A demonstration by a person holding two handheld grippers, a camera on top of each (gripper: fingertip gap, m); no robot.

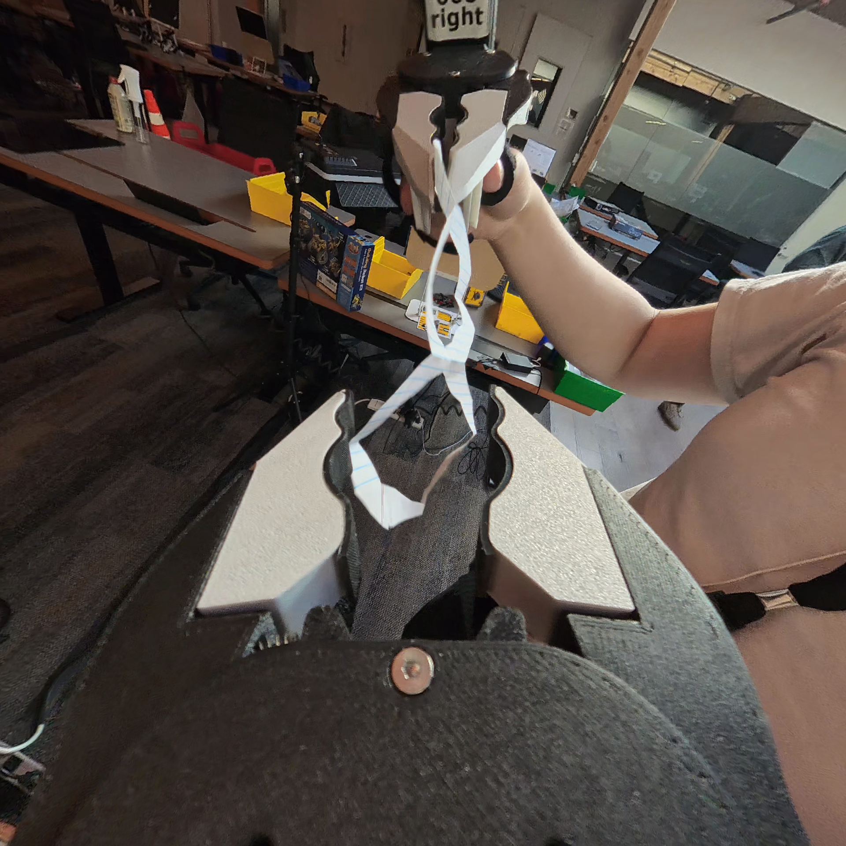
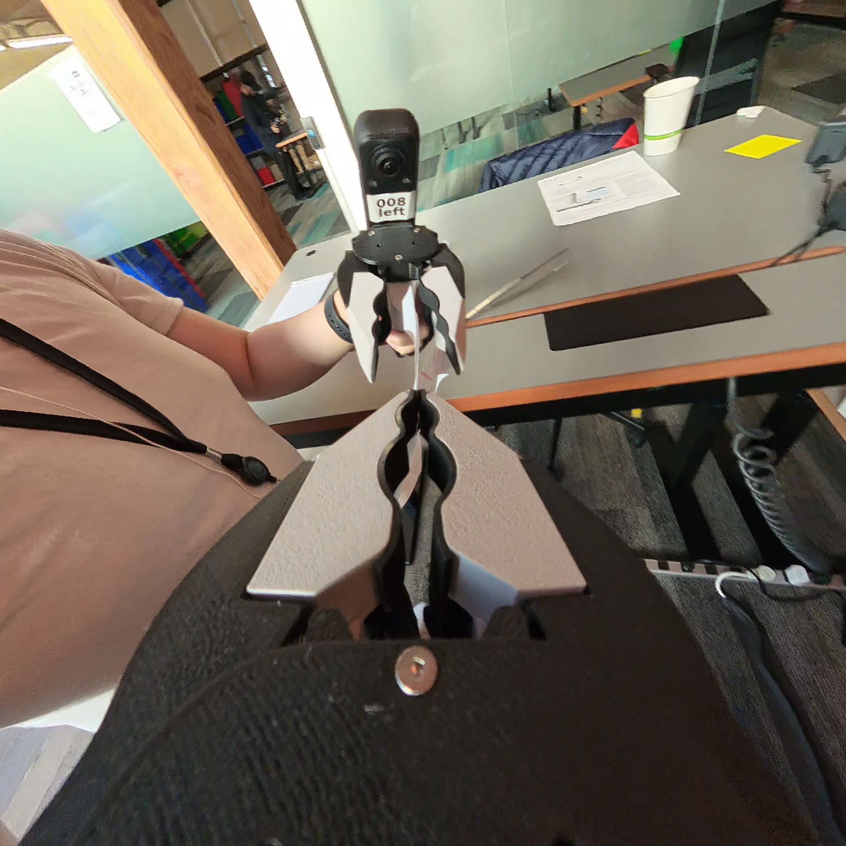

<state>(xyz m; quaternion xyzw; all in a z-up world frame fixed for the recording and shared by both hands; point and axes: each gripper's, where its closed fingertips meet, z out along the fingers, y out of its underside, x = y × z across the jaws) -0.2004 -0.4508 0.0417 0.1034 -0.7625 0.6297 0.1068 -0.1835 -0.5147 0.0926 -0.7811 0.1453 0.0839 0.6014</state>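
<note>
Paper strip [image 1: 446, 329], lined, twisted, hangs in mid-air; right tongs [image 2: 417, 398] pinch its top end. Lower loop dangles between fingers of left tongs [image 1: 419, 412], spread wide, not gripping. Bench [image 2: 595, 256] beyond

Pretty dim and murky over the floor [image 1: 114, 412] on the left wrist view, way brighter toward the glass wall [image 2: 458, 55] on the right one. Heavy fisheye bending at the edges. Slight blur on far desks, sharp up close.
</note>
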